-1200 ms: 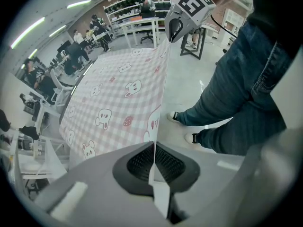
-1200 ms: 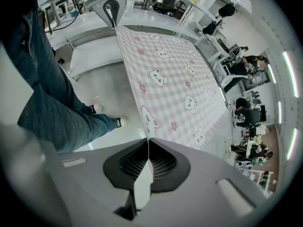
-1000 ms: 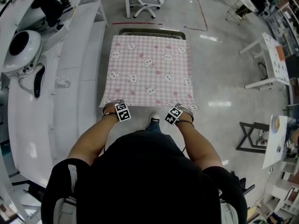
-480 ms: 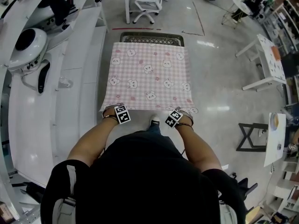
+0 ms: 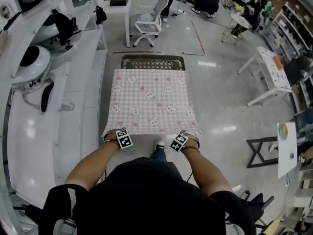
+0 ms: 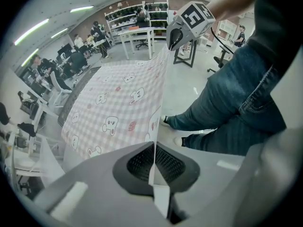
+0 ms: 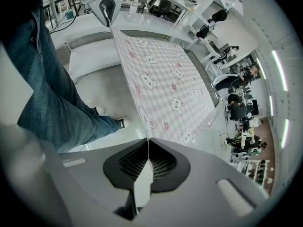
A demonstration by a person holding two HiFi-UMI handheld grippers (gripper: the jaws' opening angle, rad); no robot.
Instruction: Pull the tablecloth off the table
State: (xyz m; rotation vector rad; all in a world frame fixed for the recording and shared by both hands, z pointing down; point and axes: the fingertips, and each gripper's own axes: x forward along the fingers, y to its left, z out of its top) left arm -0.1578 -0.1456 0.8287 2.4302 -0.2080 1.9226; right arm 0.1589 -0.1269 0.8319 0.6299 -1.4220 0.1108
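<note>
A pink checked tablecloth [image 5: 150,102] with bear prints stretches from the dark mesh table [image 5: 152,62] toward me. Its far part lies over the table, and the near edge hangs taut between my two grippers. The left gripper [image 5: 113,133] is shut on the near left corner, the right gripper [image 5: 190,136] on the near right corner. In the left gripper view the cloth [image 6: 118,103] runs edge-on into the shut left gripper [image 6: 153,156], with the right gripper [image 6: 176,32] at its far end. In the right gripper view the cloth [image 7: 161,79] enters the shut right gripper [image 7: 147,154].
A long white counter [image 5: 73,82] runs along the left, close to the table. An office chair [image 5: 149,16] stands beyond the table. White tables [image 5: 271,67] and a black stool [image 5: 261,153] are at the right. My shoe [image 5: 159,146] is below the cloth's near edge.
The cloth has slid toward me, baring a wider strip of the mesh table at its far end. Both grippers have kept hold of their corners.
</note>
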